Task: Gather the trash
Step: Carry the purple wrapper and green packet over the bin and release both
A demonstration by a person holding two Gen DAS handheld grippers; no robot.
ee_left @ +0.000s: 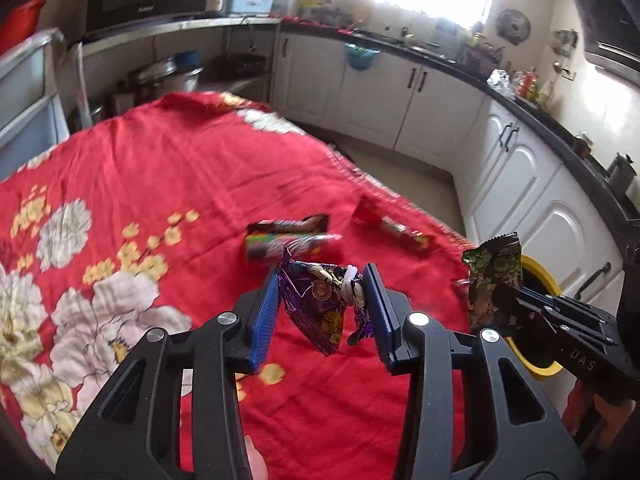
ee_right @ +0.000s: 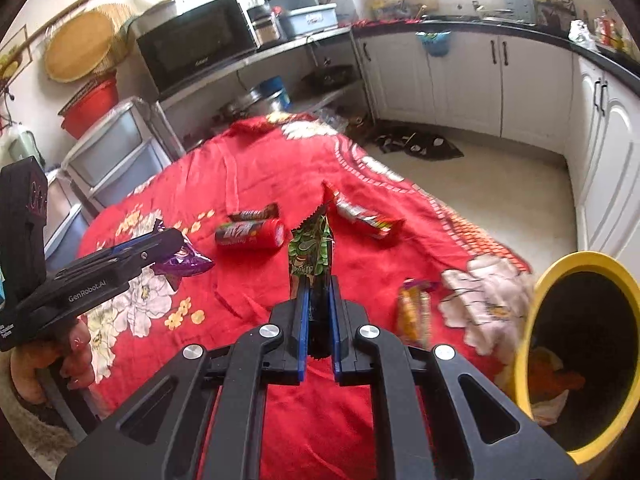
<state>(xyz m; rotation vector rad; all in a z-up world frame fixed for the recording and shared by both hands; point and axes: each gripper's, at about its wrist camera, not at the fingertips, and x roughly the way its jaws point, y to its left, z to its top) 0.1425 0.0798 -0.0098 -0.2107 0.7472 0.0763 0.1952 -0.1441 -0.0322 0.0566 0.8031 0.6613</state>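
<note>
Fingers of the left gripper [ee_left: 322, 304] press on a crumpled purple wrapper [ee_left: 320, 300], glossy foil hanging above the red floral cloth [ee_left: 180, 168] that covers the surface. From the left wrist camera, the cloth's brick-patterned hem runs diagonally to the right, and beyond it lies bare pale floor edged by white cabinets [ee_left: 404, 92] under a dark counter. A blurred cylindrical can [ee_left: 280, 242] and a long flat red packet [ee_left: 396, 228] lie ahead on the cloth, the packet near the hem. At right, the right gripper [ee_left: 508, 300] pinches a green printed wrapper [ee_left: 494, 280] with a serrated top edge, in front of the yellow-rimmed bin [ee_left: 540, 276].

Seen from the right wrist camera, the right gripper [ee_right: 319, 312] has its blue-padded fingers narrow, closed on the green wrapper [ee_right: 312, 252], which stands upright. Bare cloth [ee_right: 260, 160] stretches ahead to the red can [ee_right: 250, 234], a small dark wrapper [ee_right: 254, 213] just behind it, and the long packet [ee_right: 366, 216]. An orange packet [ee_right: 414, 314] lies near the cloth's right edge, close to the round bin [ee_right: 548, 284], which holds crumpled trash inside. At left, the left gripper [ee_right: 168, 246] holds the purple wrapper [ee_right: 188, 262].
</note>
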